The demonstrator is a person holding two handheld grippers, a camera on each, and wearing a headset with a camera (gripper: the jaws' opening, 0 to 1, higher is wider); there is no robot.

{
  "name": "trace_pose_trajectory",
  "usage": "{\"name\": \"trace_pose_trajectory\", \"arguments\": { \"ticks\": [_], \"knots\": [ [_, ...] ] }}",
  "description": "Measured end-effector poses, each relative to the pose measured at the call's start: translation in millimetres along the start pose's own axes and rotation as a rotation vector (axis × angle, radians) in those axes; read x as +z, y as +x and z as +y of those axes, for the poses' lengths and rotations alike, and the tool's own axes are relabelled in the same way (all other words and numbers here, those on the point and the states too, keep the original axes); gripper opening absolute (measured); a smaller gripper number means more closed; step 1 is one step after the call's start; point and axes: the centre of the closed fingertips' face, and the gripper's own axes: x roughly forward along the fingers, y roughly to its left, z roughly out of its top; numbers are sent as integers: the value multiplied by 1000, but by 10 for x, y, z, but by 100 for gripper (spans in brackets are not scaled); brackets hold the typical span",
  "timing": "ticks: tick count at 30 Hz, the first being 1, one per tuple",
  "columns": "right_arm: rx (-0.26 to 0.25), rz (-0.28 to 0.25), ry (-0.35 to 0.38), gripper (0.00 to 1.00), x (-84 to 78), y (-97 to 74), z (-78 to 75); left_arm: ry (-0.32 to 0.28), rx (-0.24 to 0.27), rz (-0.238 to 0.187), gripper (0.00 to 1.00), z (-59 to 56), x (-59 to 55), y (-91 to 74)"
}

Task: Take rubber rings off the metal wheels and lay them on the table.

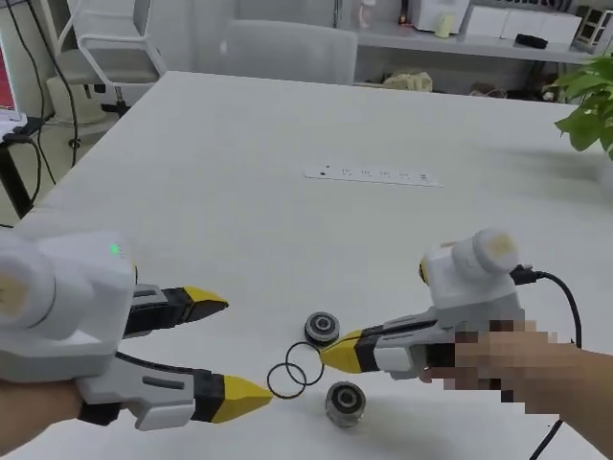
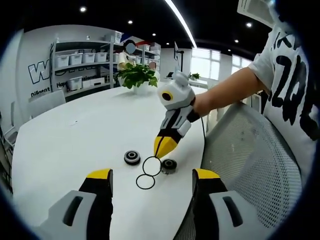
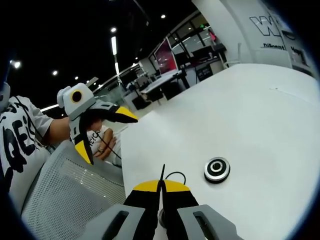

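Two bare metal wheels lie on the white table [image 1: 287, 144], one [image 1: 322, 327] farther off and one [image 1: 345, 402] nearer me. Between them lie two thin black rubber rings. My right gripper [image 1: 335, 354] is shut on the edge of one ring [image 1: 305, 362], which rests low at the table. The other ring [image 1: 285, 379] lies loose and overlaps it. My left gripper [image 1: 225, 347] is open just left of the rings, holding nothing. The left gripper view shows the right gripper [image 2: 163, 146] pinching the ring [image 2: 152, 166] between the wheels [image 2: 132, 157] [image 2: 169, 166].
A flat white power strip [image 1: 374, 175] lies mid-table. A black cable [image 1: 565, 297] trails from the right gripper. A green plant [image 1: 589, 105] stands at the right edge and a chair [image 1: 105, 38] at the far left. A mesh chair [image 2: 240, 150] is beside the table's near edge.
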Motion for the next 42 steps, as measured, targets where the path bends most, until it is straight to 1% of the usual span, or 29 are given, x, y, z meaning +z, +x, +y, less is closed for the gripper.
{"name": "trace_pose_trajectory", "arguments": {
  "ticks": [16, 26, 33, 42],
  "knots": [
    [20, 19, 15, 0, -37, 180, 13, -6, 8, 12, 65, 18, -20, -33],
    [26, 26, 27, 0, -70, 270, -15, -18, 21, 17, 65, 44, -40, -74],
    [21, 34, 36, 0, -107, 313, -70, -23, 27, 20, 65, 60, -53, -99],
    [0, 37, 53, 0, -143, 308, -162, -29, 27, 28, 65, 77, -70, -94]
  ]
}}
